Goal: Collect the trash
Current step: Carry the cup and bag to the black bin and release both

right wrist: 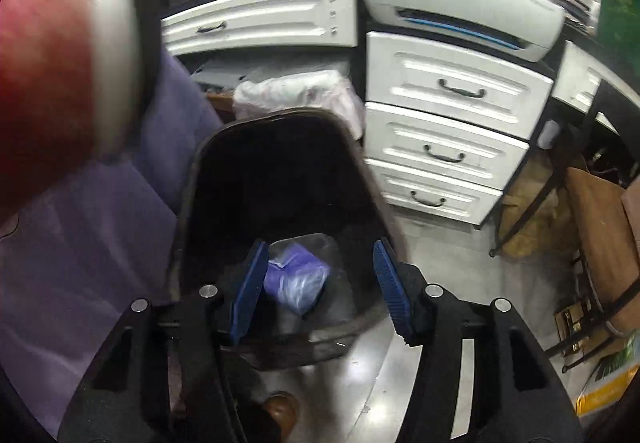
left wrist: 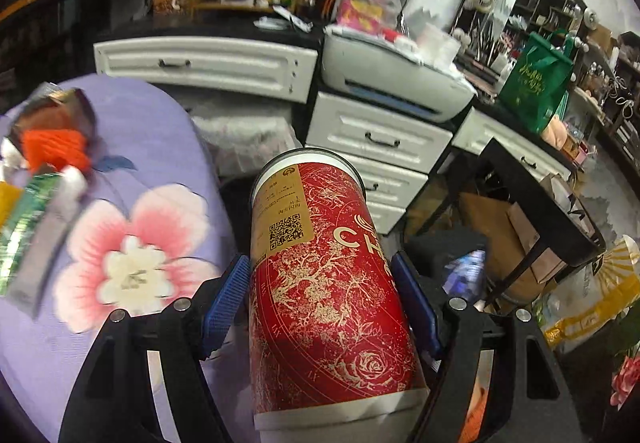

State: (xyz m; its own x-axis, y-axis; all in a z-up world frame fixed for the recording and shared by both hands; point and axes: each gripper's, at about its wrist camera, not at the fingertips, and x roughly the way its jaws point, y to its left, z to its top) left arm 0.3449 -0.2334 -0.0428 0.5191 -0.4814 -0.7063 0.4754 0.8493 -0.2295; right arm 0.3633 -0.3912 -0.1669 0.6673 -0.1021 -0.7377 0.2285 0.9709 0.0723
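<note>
My left gripper [left wrist: 320, 295] is shut on a tall red and gold paper cup [left wrist: 324, 283], held off the edge of the purple flowered bedspread [left wrist: 132, 243]. The cup also shows blurred at the upper left of the right wrist view [right wrist: 52, 79]. Several wrappers and an orange scrap [left wrist: 52, 151] lie on the bedspread at the left. My right gripper [right wrist: 320, 283] is open and empty above a black trash bin [right wrist: 280, 179]. A crumpled purple bag [right wrist: 294, 279] lies at the bin's bottom.
White drawers [right wrist: 448, 123] and a printer [right wrist: 460, 11] stand behind the bin. A white plastic bag [right wrist: 300, 95] sits beyond the bin. A black metal frame [left wrist: 540, 211] with paper bags stands at the right. The floor [right wrist: 440, 251] is shiny grey.
</note>
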